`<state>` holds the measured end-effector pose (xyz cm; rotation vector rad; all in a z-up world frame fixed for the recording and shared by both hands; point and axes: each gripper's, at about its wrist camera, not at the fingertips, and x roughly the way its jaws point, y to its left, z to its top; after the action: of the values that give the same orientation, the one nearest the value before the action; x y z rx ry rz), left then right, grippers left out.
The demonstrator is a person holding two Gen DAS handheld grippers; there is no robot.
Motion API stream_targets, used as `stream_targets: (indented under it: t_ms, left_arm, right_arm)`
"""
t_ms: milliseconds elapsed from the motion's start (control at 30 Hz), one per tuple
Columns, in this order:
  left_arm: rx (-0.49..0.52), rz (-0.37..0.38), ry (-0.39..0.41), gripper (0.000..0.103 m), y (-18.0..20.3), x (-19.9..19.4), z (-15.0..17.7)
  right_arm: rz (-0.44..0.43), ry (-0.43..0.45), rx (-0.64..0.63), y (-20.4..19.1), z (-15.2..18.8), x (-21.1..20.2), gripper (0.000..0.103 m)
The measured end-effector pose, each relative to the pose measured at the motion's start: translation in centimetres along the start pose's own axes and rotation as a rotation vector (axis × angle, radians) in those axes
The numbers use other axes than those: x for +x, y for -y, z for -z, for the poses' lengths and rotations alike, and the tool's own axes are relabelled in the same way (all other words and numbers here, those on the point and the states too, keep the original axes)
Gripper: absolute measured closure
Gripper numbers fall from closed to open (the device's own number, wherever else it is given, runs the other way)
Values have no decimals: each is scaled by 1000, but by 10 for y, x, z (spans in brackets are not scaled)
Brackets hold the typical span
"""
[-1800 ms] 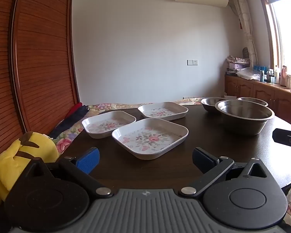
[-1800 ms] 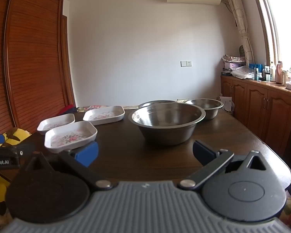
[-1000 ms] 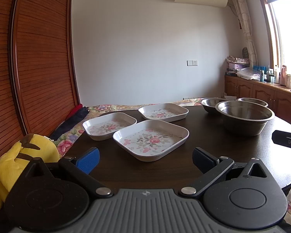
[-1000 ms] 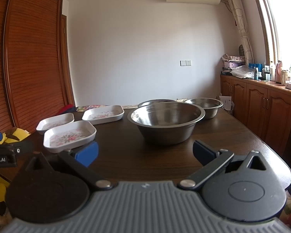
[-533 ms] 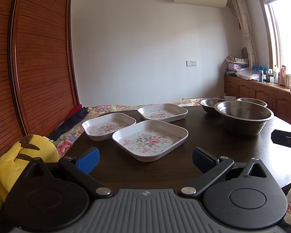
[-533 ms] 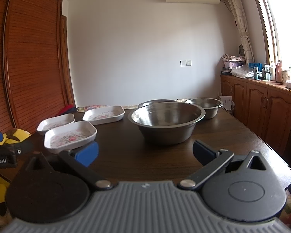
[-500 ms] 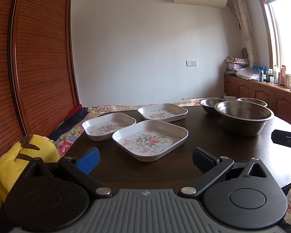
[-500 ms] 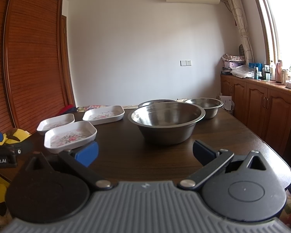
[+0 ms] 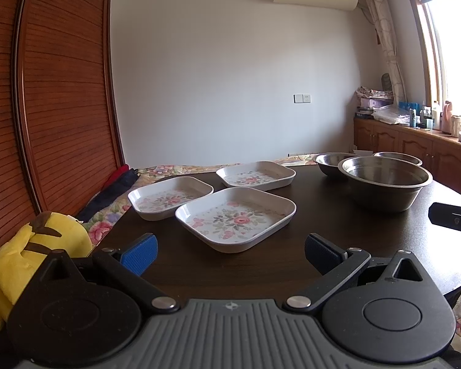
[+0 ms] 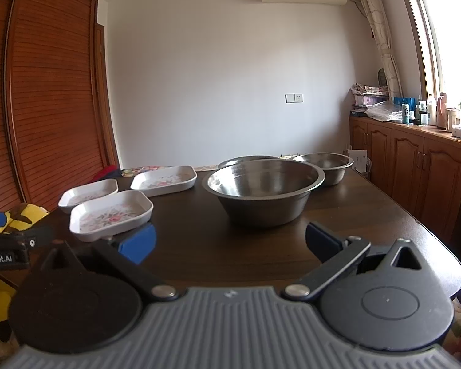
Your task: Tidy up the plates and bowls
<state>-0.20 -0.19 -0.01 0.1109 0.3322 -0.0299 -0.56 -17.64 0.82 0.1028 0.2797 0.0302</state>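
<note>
Ahead of left claw (image 9: 230, 253): floral plate (image 9: 235, 217)

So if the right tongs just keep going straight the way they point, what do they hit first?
Most likely the big steel bowl, which sits dead ahead of the open right tongs on the table. The gap between them looks free, though depth is hard to judge.

White wall (image 9: 230, 77), slatted wooden wardrobe (image 9: 46, 107), bright window (image 10: 445, 37) above wooden cabinets (image 10: 415, 160).

Three floral trays (image 9: 235, 216); three steel bowls (image 9: 385, 183); one yellow plush toy (image 9: 37, 246).
</note>
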Motion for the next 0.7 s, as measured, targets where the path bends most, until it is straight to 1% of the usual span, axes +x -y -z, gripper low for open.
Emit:
stream_targets:
  t_ms: [700]
  left_arm:
    - [3, 1, -1, 0, 1, -1, 3]
  right_arm:
    - [0, -3, 3, 1, 2, 2, 0]
